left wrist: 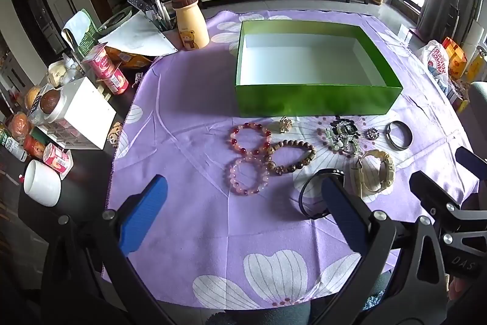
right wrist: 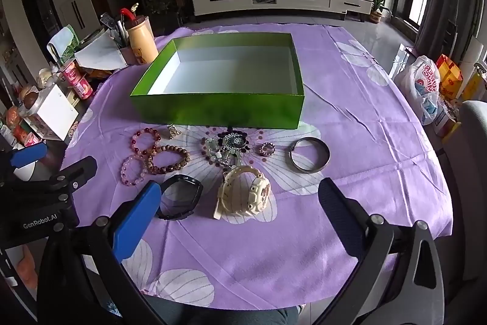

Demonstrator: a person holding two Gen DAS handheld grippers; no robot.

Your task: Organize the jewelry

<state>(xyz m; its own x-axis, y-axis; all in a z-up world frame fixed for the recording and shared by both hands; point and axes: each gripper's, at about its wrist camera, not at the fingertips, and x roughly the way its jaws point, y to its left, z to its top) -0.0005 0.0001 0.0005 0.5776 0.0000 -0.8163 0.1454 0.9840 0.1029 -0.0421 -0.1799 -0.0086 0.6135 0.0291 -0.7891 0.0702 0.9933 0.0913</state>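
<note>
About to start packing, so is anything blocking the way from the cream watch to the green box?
Yes. The dark beaded cluster lies on the cloth between the cream watch and the green box, whose near wall also stands in the way. Lifting the watch over both should clear them.

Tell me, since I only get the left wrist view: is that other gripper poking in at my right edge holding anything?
Observer: No. The right wrist view shows the right gripper wide open, gripping nothing.
Operator: And the cream watch, where is its face? I see only the strap side.
Observer: From there the cream watch shows its dial, on the end nearer the metal bangle.
</note>
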